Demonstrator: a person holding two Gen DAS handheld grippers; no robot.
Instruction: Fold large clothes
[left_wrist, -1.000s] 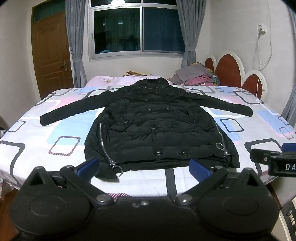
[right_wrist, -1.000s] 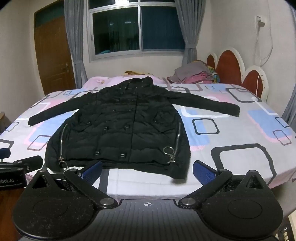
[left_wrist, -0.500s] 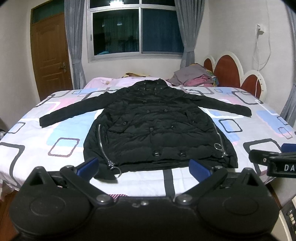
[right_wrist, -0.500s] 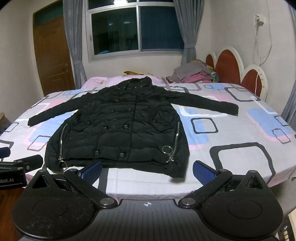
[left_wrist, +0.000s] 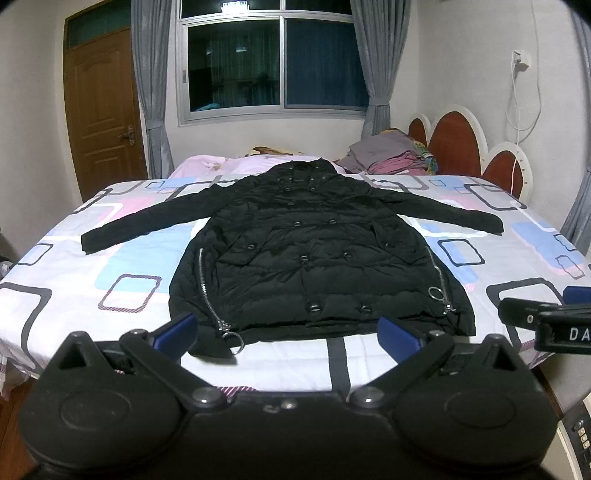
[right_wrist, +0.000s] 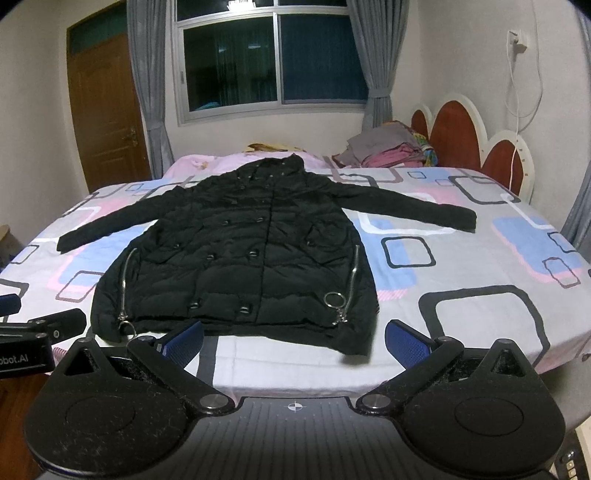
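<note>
Bedroom, night at the window: both claws hover at the bed's (left_wrist: 74, 280) near edge, the left claw (left_wrist: 286, 332) and right claw (right_wrist: 293, 341) each spread wide, holding nothing. Ahead at 12 o'clock, the black coat (left_wrist: 317, 258) lies flat, sleeves outstretched.

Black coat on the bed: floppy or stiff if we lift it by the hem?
Probably floppy: the coat lies flat, sleeves spread limp on the bed. Its quilted padding suggests bulky but light folds that may spring back. The ring zipper pulls would likely dangle and could snag.
</note>
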